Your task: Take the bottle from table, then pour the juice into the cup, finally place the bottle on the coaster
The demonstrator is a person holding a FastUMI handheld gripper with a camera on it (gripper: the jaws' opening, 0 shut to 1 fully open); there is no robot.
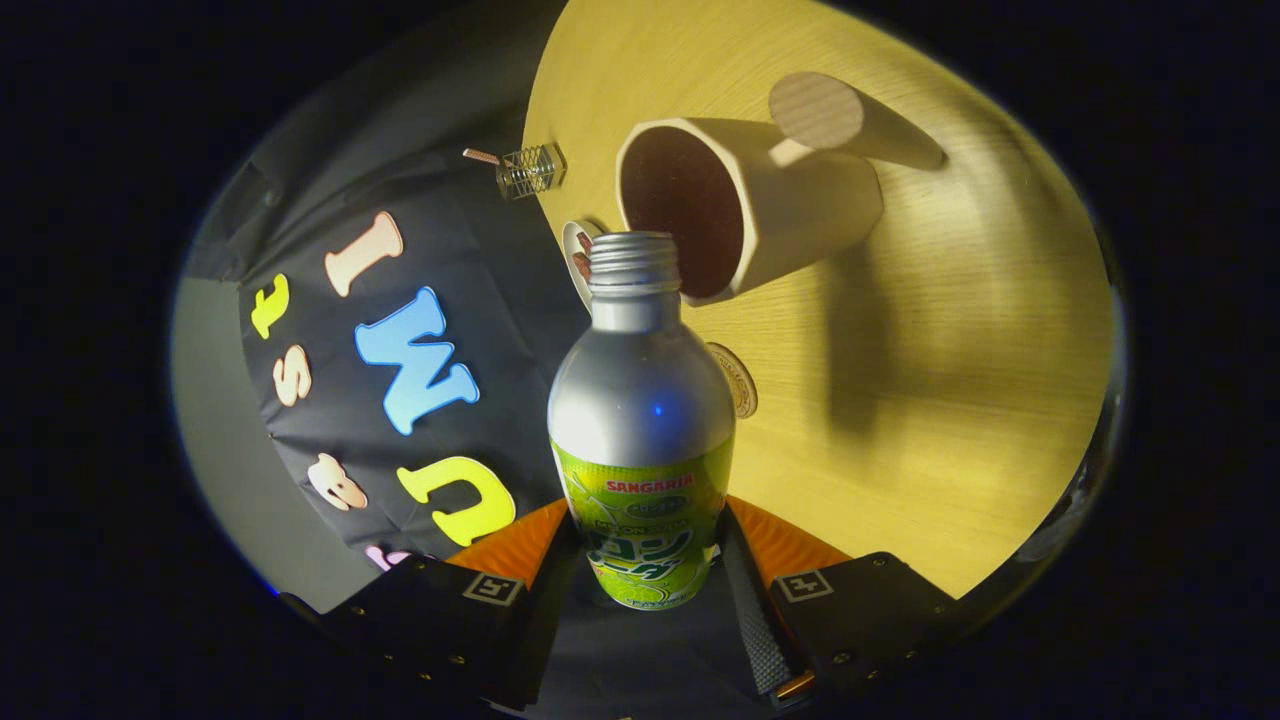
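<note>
A silver metal bottle (640, 400) with a green label is held between my fingers, and my gripper (640, 565) is shut on its lower body. Its threaded mouth has no cap and points at the rim of a beige cup (790, 215). The cup has a dark inside and a round wooden handle, and it stands on the wooden table (950, 400) just beyond the bottle. The whole view is rolled, so bottle and gripper lie tilted relative to the table. I see no stream of juice. A round patterned coaster (740, 385) lies on the table, half hidden behind the bottle's shoulder.
A small white round thing (576, 255) with brown marks lies beside the cup, next to the bottle's neck. A small clear ribbed object (532, 170) sits at the table's edge near the black cloth wall (420, 220). The cup casts a long shadow across the table.
</note>
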